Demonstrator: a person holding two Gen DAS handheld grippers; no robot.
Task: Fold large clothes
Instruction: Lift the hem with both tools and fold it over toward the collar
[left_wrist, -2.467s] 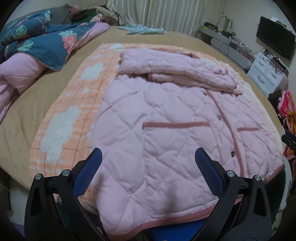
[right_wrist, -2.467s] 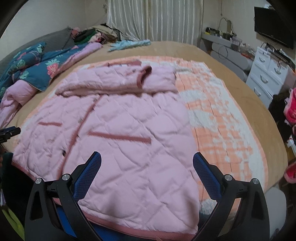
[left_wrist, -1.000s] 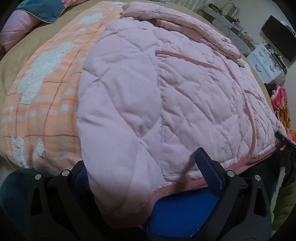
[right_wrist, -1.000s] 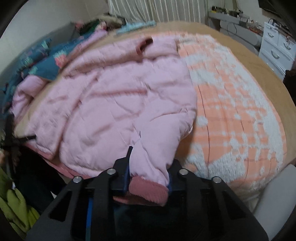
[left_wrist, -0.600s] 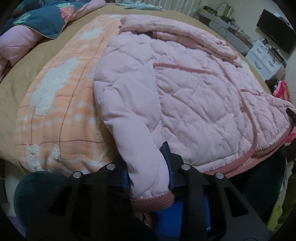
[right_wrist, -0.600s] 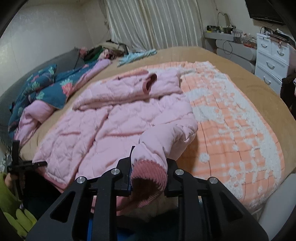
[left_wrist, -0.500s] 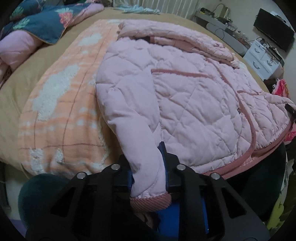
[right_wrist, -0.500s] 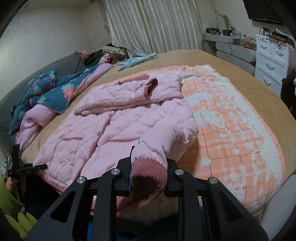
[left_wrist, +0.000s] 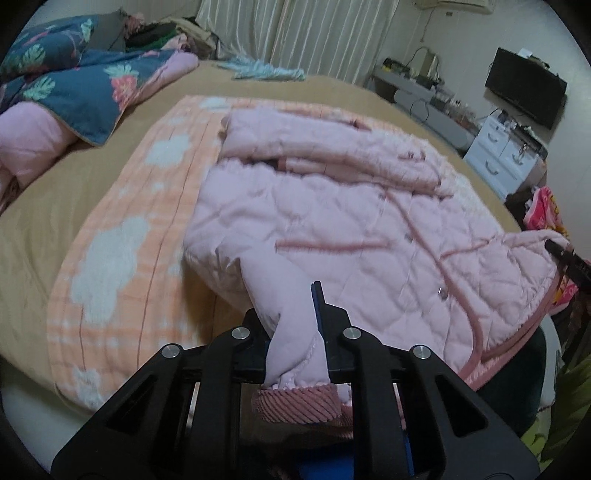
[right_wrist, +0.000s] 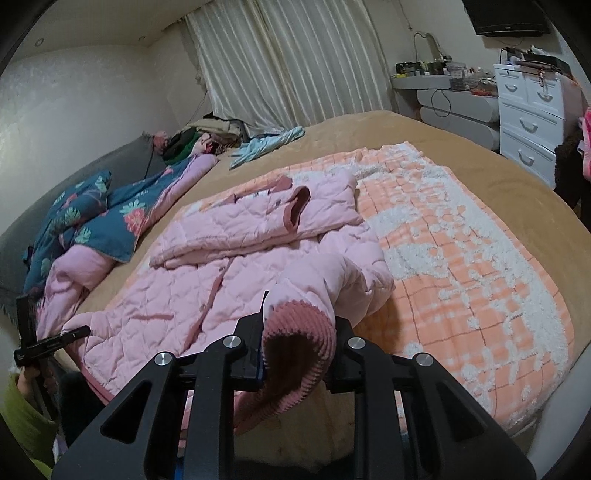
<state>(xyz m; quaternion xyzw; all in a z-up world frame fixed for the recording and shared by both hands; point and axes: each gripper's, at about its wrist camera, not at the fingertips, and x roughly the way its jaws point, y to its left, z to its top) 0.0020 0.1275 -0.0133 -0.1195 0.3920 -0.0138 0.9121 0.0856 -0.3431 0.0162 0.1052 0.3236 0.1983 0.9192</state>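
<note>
Both hem corners pinched, ready to fold

Your left gripper (left_wrist: 295, 332) and right gripper (right_wrist: 297, 345) each clamp the pink jacket (left_wrist: 351, 221); raise them level, then lay the hem toward the collar

Black claw (left_wrist: 295, 328) frames, silver screws, blue pads (left_wrist: 316, 306); yellow-green sleeve (right_wrist: 22, 417).

The far half of the pink quilted jacket (left_wrist: 332, 206) is smeared by motion blur in the left wrist view, so its buttons and stitching cannot be read there. The bed (right_wrist: 517, 184) is cut off by the edges of both views. The small items on the shelf (right_wrist: 424, 70) beside the white drawers (right_wrist: 528, 110) are too small to be told apart. The television (right_wrist: 506, 14) is cropped by the right wrist view's top edge.
</note>
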